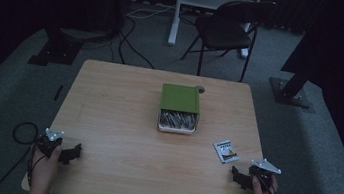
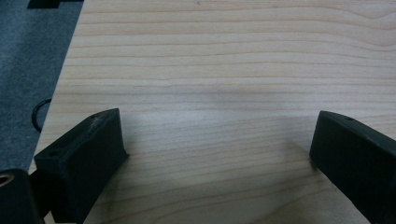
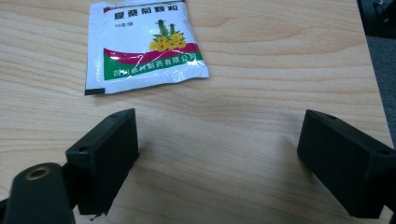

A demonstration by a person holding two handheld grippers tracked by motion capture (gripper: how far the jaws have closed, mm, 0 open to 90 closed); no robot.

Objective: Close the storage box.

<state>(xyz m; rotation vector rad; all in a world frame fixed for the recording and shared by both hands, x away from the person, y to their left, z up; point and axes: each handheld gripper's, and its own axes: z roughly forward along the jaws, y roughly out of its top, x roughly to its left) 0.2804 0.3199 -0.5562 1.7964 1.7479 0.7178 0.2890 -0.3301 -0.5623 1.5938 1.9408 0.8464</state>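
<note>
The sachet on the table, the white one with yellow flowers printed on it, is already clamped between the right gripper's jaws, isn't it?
Not clamped. The right gripper view shows the sachet lying flat on the table, ahead of the right gripper, whose jaws stand wide apart with bare wood between them. It is white with yellow flowers, as you say. The high view also shows it lying apart from that gripper.

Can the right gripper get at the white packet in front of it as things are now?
Probably yes. The right gripper has its jaws wide apart and the white packet lies flat just ahead, with bare table between them. Lifting so flat a packet may be awkward.
</note>
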